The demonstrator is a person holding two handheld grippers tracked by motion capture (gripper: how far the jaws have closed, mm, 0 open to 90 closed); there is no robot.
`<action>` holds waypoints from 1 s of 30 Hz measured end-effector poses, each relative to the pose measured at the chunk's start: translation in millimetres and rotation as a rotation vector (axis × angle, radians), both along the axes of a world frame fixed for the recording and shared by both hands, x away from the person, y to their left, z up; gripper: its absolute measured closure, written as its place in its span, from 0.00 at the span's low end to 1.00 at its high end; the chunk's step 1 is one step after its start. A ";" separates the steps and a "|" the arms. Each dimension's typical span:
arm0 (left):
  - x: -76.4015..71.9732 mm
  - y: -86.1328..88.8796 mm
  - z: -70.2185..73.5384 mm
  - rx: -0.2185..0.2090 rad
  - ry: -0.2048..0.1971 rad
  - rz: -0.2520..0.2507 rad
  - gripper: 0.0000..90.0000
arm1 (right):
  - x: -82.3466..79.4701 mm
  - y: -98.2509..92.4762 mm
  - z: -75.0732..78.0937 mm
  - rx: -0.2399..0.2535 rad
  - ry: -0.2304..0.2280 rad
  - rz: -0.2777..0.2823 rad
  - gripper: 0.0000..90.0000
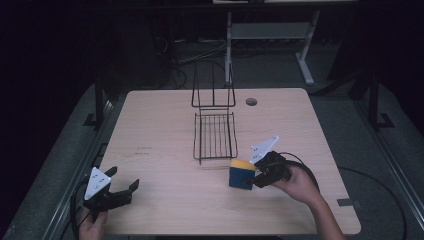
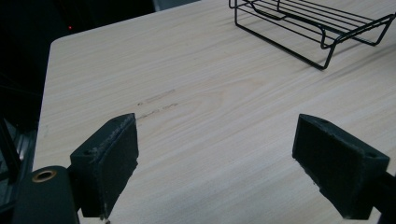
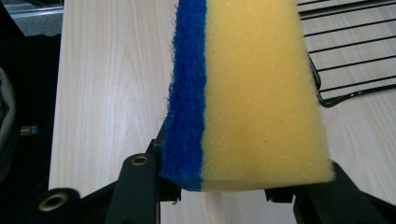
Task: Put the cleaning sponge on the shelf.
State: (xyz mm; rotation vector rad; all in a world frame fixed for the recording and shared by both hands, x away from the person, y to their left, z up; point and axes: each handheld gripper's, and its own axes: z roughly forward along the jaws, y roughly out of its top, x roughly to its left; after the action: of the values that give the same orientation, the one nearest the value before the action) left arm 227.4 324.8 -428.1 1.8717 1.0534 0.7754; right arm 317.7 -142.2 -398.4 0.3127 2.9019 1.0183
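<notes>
- The right gripper is clamped on the sponge, just beside the rack.
- The left gripper is wide open and empty.
- The sponge looks light and squashy; a hold across its faces should suit.

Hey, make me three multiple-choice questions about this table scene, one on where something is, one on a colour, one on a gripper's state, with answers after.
1. Where is the wire rack on the table?
A. At the near left corner
B. Near the middle, toward the far edge
C. Under the left gripper

2. What colours is the sponge?
A. Yellow with a blue layer
B. Green and white
C. All pink

3. How is the left gripper?
A. Shut on the sponge
B. Shut on the rack
C. Open, holding nothing

Answers: 1 B, the high view shows the rack mid-table toward the far side. 2 A, the right gripper view shows yellow foam beside a blue strip. 3 C, its fingers stand wide apart over bare wood.
</notes>
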 end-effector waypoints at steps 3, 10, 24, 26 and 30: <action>0.2 -0.4 0.0 0.003 0.001 0.000 0.15 | 0.1 -0.5 0.1 0.000 0.001 -0.002 0.63; 0.2 -0.6 -0.3 0.004 0.004 0.000 0.15 | -0.2 -0.7 -3.2 -0.006 0.012 -0.003 0.63; 2.3 -10.0 -4.3 0.020 0.021 -0.038 0.15 | -0.9 2.6 -18.7 0.040 0.024 -0.010 0.63; 2.4 -10.6 -5.1 0.027 0.025 -0.039 0.15 | 0.6 -0.1 -11.3 0.055 0.005 -0.011 0.63; 2.3 -8.7 -4.5 0.025 0.022 -0.034 0.15 | 9.9 -5.2 4.4 0.062 -0.003 -0.030 0.63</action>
State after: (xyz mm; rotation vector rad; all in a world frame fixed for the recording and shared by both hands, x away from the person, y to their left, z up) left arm 229.8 316.1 -432.5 1.9180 1.0270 0.7534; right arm 327.6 -147.5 -394.0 0.3567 2.8580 1.1047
